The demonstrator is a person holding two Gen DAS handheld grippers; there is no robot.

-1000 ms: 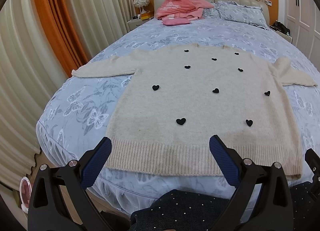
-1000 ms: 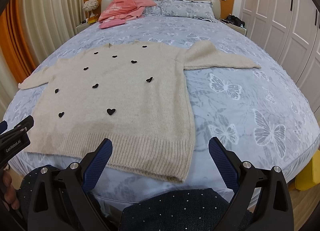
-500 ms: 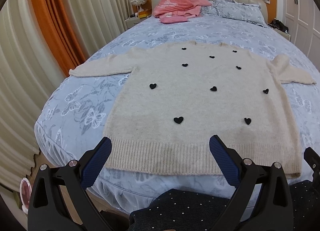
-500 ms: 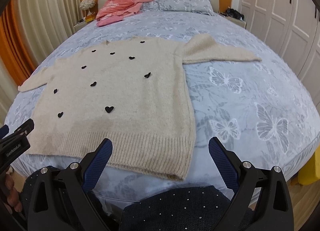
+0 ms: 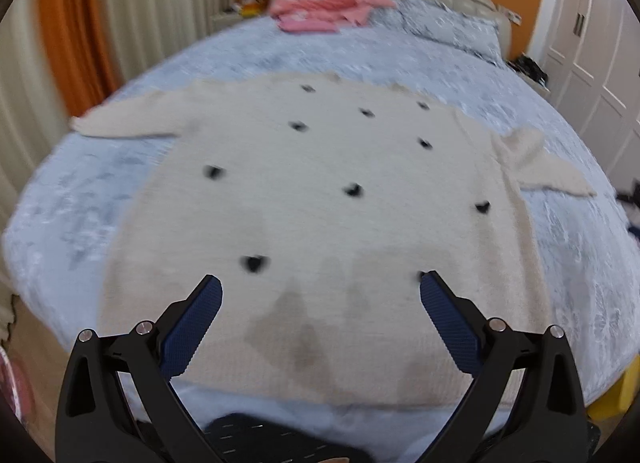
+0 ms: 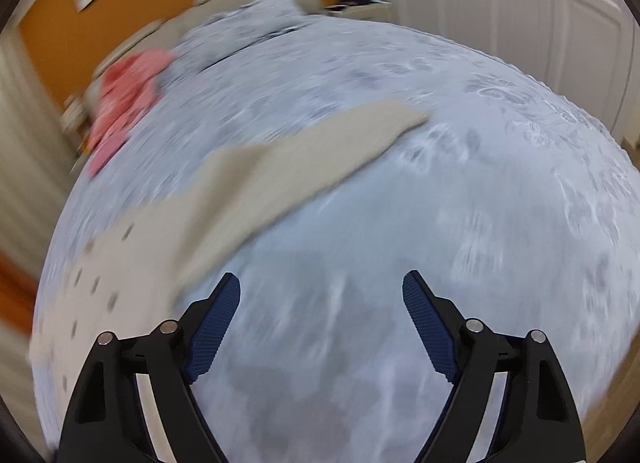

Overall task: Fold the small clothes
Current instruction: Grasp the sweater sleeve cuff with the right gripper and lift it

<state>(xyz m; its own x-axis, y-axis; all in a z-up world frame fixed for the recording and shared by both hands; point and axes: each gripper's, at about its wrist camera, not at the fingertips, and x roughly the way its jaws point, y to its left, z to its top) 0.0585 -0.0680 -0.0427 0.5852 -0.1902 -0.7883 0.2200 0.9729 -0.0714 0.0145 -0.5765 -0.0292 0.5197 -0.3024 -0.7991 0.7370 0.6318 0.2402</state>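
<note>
I see a cream knitted sweater dotted with small black hearts, spread flat and face up on a round bed with a pale blue butterfly-print cover. Both sleeves lie out to the sides, and the ribbed hem is nearest me at the bed's edge.

My left gripper hovers over the lower body of the sweater, its blue pads spread wide with nothing between them. My right gripper is over bare bed cover just beside the sweater's right sleeve; its jaws have just been closing a little yet stand well apart, holding nothing. That view is blurred, so fine detail is lost.

I judge the knit soft, limp and fairly light, fuzzy enough that the pads should not slip. It will sag and stretch if lifted by one point. The best holds look like the sleeve cuff for folding the sleeve inward, then the firmer ribbed hem corners, pinching both layers together.
</note>
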